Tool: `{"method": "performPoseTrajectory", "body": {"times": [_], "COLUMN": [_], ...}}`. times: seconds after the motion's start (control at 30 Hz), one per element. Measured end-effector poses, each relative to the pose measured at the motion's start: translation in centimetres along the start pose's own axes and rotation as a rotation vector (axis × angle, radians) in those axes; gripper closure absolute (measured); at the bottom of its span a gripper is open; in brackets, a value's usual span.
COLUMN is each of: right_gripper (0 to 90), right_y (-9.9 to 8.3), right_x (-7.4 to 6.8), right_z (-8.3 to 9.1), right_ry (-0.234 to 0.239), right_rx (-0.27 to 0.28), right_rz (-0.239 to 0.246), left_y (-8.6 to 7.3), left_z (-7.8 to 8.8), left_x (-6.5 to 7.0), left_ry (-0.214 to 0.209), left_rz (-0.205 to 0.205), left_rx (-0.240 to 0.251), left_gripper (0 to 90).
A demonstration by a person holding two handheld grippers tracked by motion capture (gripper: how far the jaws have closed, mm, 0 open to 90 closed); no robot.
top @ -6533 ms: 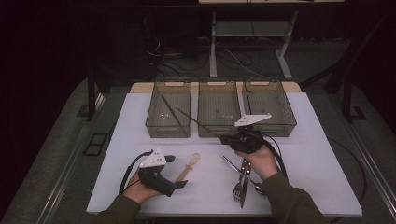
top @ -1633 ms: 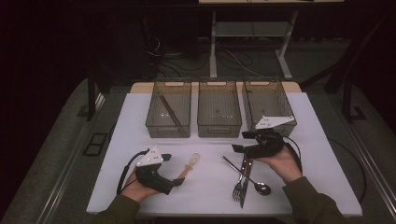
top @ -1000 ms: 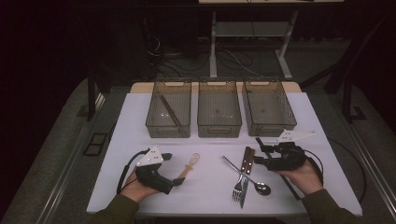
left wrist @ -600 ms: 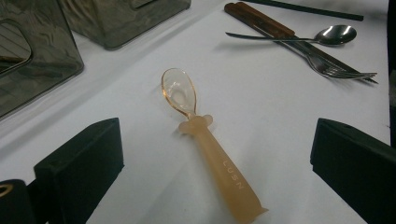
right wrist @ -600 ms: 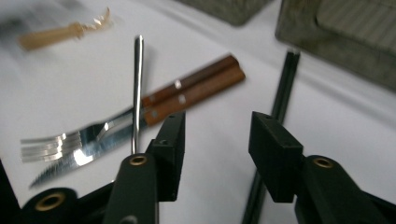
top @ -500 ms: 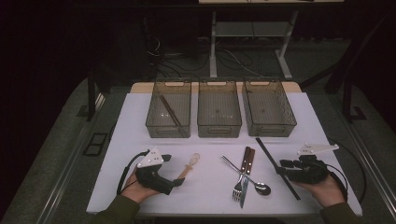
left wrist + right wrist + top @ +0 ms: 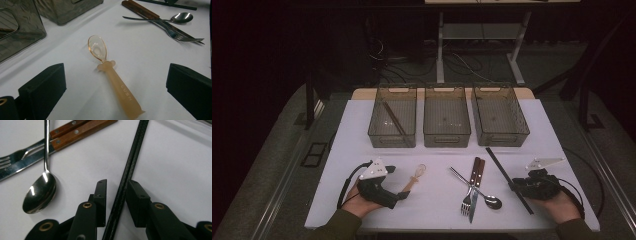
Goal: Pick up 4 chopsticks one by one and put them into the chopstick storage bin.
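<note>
Where fingers straddle the black chopstick (image 7: 124, 183), gaps show

place: lab | evidence: white table (image 7: 562, 125); floor cables (image 7: 462, 62); dark surround

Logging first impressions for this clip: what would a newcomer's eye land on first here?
Most likely the right gripper at the table's right, its jaws just closing around a long black stick that lies between them, with small gaps still showing. Next, the pale translucent spoon lying between the open left gripper's jaws, and three clear bins in a row behind.
</note>
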State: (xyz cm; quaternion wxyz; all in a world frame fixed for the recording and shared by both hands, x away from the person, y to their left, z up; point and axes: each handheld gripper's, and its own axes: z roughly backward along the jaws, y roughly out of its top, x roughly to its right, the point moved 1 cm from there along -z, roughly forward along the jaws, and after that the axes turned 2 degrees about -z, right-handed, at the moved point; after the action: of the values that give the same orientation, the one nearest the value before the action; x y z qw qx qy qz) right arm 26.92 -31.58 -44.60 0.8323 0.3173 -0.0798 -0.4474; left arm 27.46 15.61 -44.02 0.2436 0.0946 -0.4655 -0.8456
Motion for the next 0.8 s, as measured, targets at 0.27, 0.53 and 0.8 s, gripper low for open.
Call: {"method": "performPoseTrajectory", "body": {"times": [0.27,0.53,0.8], "right_gripper": [76.5,77.0,78.1], "right_y": [-0.06,0.04,0.14], "right_x": [0.07,-0.34,-0.51], "right_z": [-0.32,-0.41,-0.38], "right_ry": [-0.022,-0.056,-0.064], "right_rx": [-0.022,-0.034,-0.046], "right_rz": [0.021,0.072,0.088], "left_y": [-0.03,-0.06,-0.06], "left_z": [-0.14,-0.21,-0.2], "left_x": [0.07,0.1,0.11], "left_ry": [-0.004,-0.01,-0.013], "left_rz": [0.003,0.003,0.004], "left_rx": [-0.005,-0.012,-0.013], "left_gripper": [1.5,1.6,1.7]}}
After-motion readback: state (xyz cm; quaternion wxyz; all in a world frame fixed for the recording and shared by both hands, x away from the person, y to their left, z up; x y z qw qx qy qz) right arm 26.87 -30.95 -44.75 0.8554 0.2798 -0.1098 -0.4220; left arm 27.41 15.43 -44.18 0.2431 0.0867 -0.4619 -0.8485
